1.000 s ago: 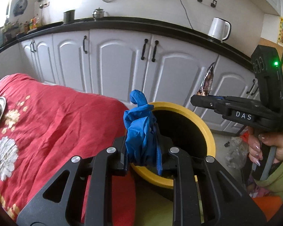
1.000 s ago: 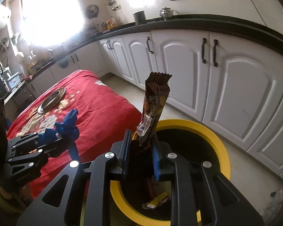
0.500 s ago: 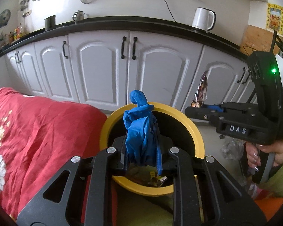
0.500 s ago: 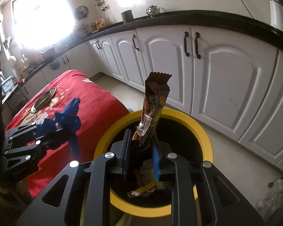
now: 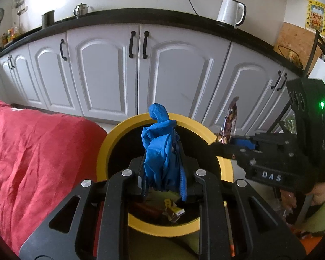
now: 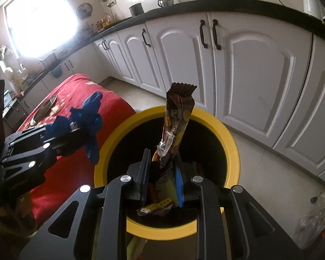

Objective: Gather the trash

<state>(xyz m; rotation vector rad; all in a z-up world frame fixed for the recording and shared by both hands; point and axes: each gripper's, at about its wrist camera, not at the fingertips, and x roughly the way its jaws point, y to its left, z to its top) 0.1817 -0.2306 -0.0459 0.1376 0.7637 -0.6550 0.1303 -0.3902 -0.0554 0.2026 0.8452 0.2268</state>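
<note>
My left gripper [image 5: 162,173] is shut on a crumpled blue glove [image 5: 160,151] and holds it over the open yellow-rimmed bin [image 5: 110,143]. My right gripper [image 6: 161,173] is shut on a brown snack wrapper [image 6: 175,125] that stands upright above the same bin [image 6: 231,143]. The right gripper [image 5: 227,147] with the wrapper [image 5: 229,121] shows at the right in the left wrist view. The left gripper [image 6: 75,138] with the glove [image 6: 86,117] shows at the left in the right wrist view. Several wrappers [image 6: 156,208] lie in the bin's bottom.
A table with a red cloth [image 5: 32,162] stands left of the bin, with a metal plate [image 6: 44,108] on it. White kitchen cabinets [image 5: 136,71] run behind. A clear plastic bag [image 6: 314,212] lies on the floor to the right.
Both grippers have moved to the right, away from the red table, and now hang over the bin's opening. Both stay shut on their loads.
</note>
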